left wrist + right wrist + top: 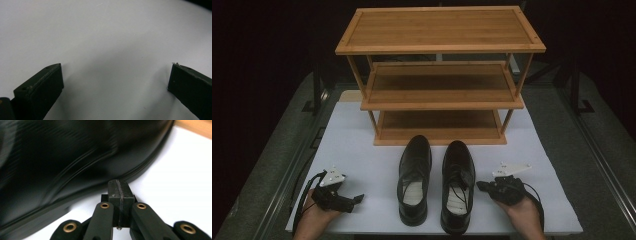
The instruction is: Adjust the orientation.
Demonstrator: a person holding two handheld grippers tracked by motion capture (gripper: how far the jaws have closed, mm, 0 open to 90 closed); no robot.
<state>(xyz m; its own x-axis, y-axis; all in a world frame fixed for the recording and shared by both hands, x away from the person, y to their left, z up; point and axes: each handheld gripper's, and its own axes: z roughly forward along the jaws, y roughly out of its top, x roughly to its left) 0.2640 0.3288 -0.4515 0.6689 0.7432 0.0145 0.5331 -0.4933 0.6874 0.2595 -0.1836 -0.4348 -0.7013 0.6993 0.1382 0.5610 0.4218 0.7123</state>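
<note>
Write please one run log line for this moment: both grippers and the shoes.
left gripper: open, over bare table | right gripper: shut, empty, at right shoe side | left shoe: untouched | rack: empty

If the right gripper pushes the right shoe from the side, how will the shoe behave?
The right shoe rests flat on its long sole, so it would probably slide on the white table rather than tip. Its glossy leather looks smooth; the shut jaws of the right gripper may slip along it. The upper probably dents a little, while the sole seems stiff.
</note>
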